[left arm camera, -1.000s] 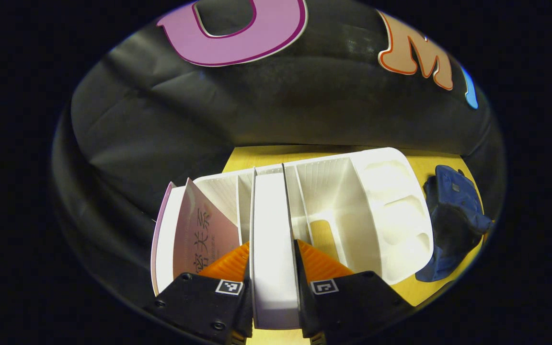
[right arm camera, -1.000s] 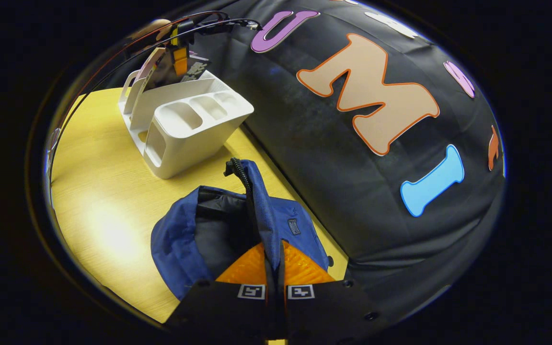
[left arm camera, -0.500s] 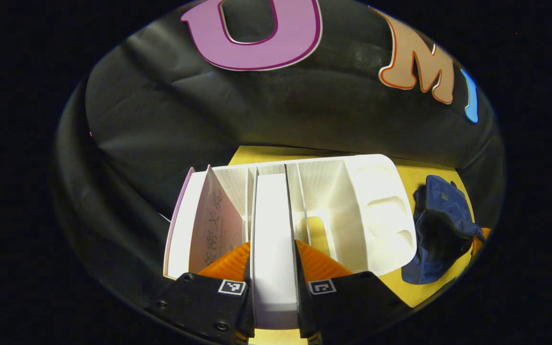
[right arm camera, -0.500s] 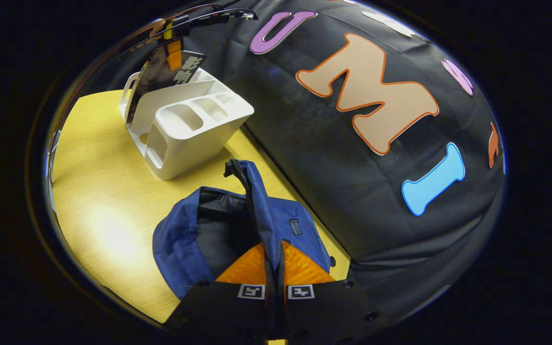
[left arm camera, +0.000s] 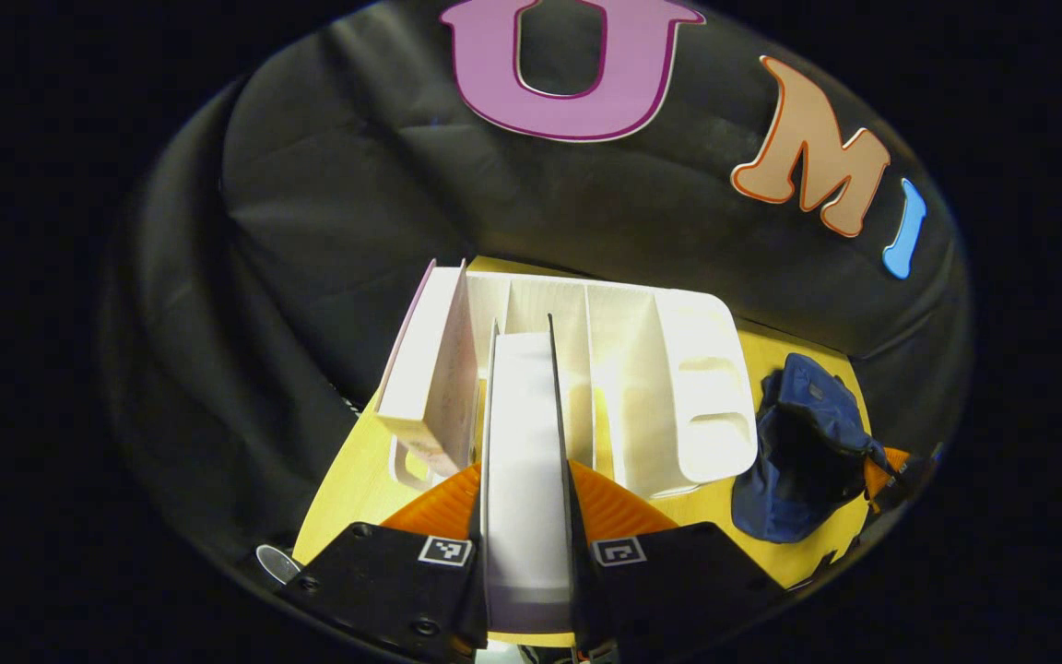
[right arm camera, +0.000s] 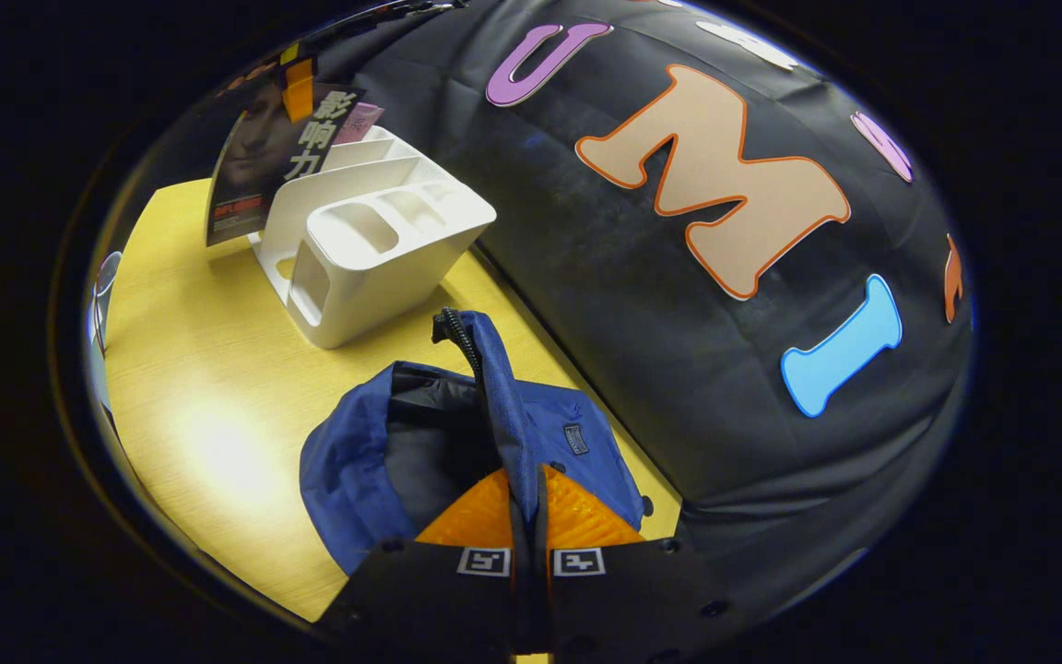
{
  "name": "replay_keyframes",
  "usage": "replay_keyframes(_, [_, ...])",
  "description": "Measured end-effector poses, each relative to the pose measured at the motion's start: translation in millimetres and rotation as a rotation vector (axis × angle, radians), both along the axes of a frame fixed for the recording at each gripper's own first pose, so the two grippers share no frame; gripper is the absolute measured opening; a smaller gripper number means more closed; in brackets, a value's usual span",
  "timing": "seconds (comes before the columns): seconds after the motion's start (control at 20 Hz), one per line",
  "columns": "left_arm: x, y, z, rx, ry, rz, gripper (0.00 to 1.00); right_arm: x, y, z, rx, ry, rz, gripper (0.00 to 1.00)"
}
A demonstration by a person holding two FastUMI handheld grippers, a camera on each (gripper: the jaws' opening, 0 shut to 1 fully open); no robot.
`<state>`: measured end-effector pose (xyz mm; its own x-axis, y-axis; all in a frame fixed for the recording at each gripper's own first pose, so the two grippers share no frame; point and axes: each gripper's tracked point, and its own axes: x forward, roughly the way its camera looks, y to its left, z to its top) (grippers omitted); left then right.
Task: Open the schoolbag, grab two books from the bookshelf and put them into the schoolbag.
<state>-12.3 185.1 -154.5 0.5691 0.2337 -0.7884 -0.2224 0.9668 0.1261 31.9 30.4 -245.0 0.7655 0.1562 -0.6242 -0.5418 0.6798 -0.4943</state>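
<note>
The book [left arm camera: 524, 461] stands on edge, squeezed tight between the left gripper [left arm camera: 524, 516] fingers, up out of the white bookshelf [left arm camera: 678, 387]. The open schoolbag [left arm camera: 803, 452] lies off to its right, its rim pinched by the right gripper [right arm camera: 528, 516].

bookshelf [right arm camera: 374, 249]: smooth matt white plastic; table [right arm camera: 199, 387]: pale wood grain, slight sheen; schoolbag [right arm camera: 356, 461]: blue woven cloth, dark lining; held book [left arm camera: 522, 480]: white paper edges, glossy cover [right arm camera: 259, 166]; booth wall [right arm camera: 586, 323]: creased black cloth
</note>
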Motion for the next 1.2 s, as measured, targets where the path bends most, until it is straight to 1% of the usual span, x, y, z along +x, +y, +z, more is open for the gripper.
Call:
replay_keyframes(0.25, [-40, -13, 6, -0.049, -0.006, 0.021, 0.33, 1, 0, -2, 0.003, 0.006, 0.012, 0.02])
replay_keyframes(0.55, [-89, -38, -14, -0.166, 0.008, 0.076, 0.33, 3, 1, -3, 0.014, 0.017, 0.021, 0.03])
replay_keyframes(0.75, [-95, -76, -27, -0.311, -0.023, 0.107, 0.33, 3, 2, -5, 0.017, 0.026, 0.033, 0.02])
replay_keyframes(1.05, [-99, -131, -48, -0.461, -0.025, 0.082, 0.33, 1, 1, -5, 0.016, 0.034, 0.05, 0.03])
replay_keyframes(1.2, [-93, -156, -49, -0.554, -0.057, 0.09, 0.33, 1, 1, -4, 0.025, 0.04, 0.051, 0.03])
